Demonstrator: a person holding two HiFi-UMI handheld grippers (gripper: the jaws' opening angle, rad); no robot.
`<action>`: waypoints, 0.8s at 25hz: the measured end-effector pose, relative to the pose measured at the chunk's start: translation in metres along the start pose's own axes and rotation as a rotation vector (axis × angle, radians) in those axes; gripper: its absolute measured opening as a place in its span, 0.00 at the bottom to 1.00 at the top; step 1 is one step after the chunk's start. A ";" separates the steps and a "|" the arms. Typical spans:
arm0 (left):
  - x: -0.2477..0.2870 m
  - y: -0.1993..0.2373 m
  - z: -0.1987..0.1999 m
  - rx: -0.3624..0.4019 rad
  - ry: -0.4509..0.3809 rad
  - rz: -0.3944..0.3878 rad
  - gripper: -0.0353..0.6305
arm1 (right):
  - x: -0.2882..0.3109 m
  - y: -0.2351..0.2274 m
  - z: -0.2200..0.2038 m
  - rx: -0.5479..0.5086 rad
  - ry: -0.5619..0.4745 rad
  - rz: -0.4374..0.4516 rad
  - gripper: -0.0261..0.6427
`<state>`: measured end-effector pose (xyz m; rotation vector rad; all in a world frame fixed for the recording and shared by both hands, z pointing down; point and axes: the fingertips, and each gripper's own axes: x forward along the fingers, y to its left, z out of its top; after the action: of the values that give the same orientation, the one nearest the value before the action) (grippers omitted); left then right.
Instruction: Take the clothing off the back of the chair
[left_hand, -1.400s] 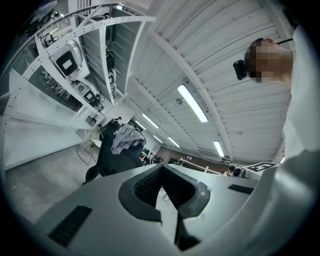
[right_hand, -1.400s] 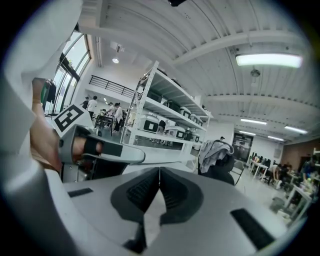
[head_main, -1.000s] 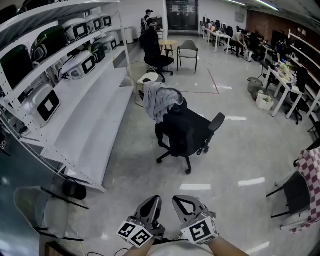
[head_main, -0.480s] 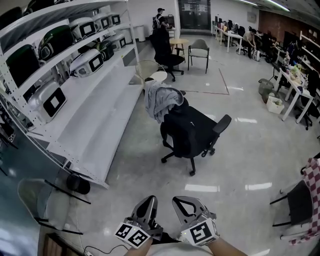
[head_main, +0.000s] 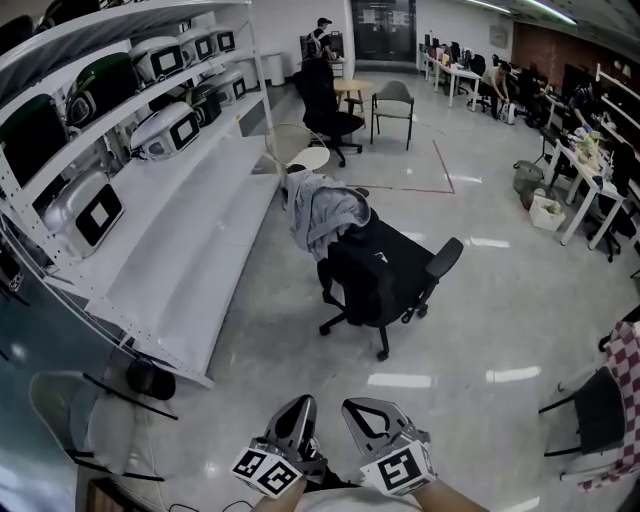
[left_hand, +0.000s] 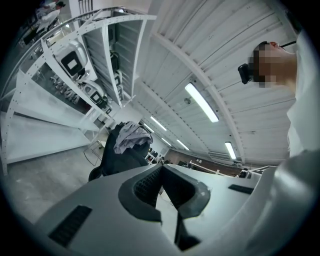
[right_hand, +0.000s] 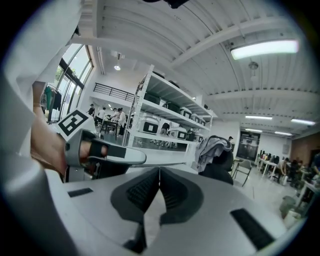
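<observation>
Draped over the back of the black swivel office chair (head_main: 375, 280), frame centre: crumpled grey cloth garment (head_main: 325, 212), untouched. Low at the bottom edge, well apart from it: left gripper (head_main: 303, 403) and right gripper (head_main: 358, 408), jaws pressed together, empty, likely just carried for the approach.

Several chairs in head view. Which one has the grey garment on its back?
The nearest black office chair, beside the white shelving: the grey garment drapes over its backrest. The far black chair shows none; the right-edge chair carries checkered cloth.

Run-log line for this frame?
stage: pre-grasp | left hand-held gripper: shut, empty | right hand-held gripper: shut, empty | grey clothing: draped over chair back, untouched
</observation>
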<state>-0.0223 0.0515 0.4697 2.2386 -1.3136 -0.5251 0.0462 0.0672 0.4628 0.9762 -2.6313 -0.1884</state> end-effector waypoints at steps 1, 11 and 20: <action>0.006 0.003 0.003 0.000 0.004 -0.014 0.07 | 0.006 -0.003 0.002 0.003 0.005 -0.004 0.06; 0.048 0.059 0.041 -0.035 0.023 -0.082 0.07 | 0.083 -0.021 0.019 0.004 0.030 -0.042 0.06; 0.068 0.112 0.070 -0.069 0.027 -0.107 0.07 | 0.144 -0.026 0.028 -0.004 0.057 -0.062 0.06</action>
<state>-0.1074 -0.0709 0.4734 2.2604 -1.1493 -0.5673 -0.0500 -0.0458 0.4673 1.0472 -2.5503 -0.1774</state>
